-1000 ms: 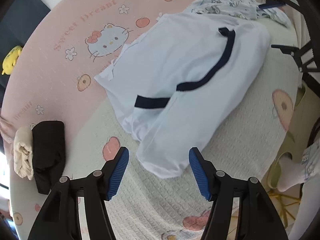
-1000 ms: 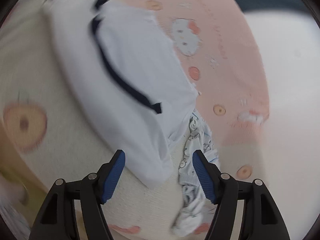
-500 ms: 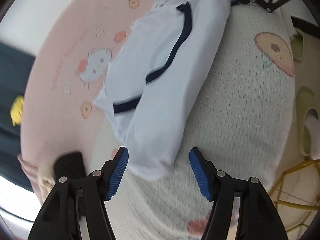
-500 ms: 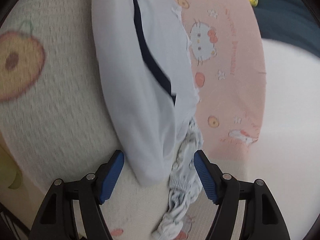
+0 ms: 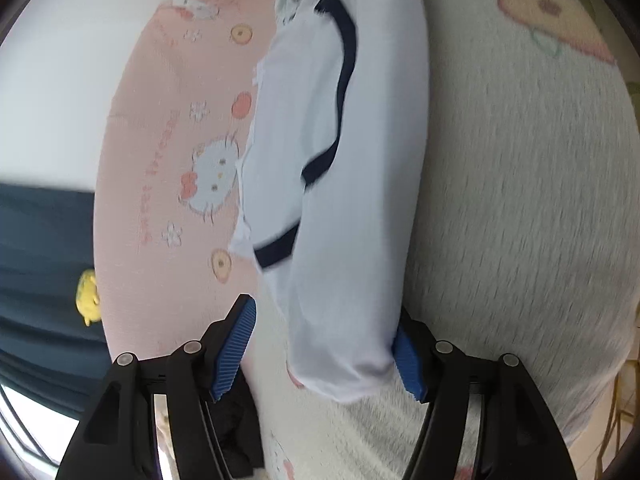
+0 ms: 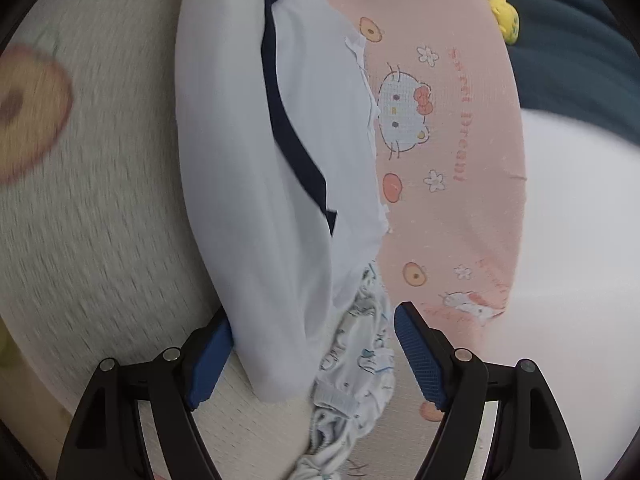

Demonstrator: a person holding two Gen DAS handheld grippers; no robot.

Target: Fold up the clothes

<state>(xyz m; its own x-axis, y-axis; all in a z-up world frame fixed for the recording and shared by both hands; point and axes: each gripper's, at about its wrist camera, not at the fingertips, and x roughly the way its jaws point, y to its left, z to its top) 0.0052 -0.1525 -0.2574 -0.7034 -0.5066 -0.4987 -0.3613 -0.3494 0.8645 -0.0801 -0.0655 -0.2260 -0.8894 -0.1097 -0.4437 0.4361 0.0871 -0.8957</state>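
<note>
While laid along the bed (image 5: 520, 200), white garment (image 5: 352, 240) ends between both unclenched hand-held grippers, left hand-held gripper (image 5: 326, 354) released, right hand-held gripper (image 6: 312, 354) jaws opening, printed garment (image 6: 360, 360) beside.

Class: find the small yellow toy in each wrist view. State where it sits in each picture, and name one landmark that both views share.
Left wrist view: the yellow toy lies at the left edge, below mid-height, on dark blue fabric beside the pink blanket.
Right wrist view: the yellow toy lies at the upper right, again on dark blue fabric.
Shared landmark: the cat print on the pink blanket.
</note>
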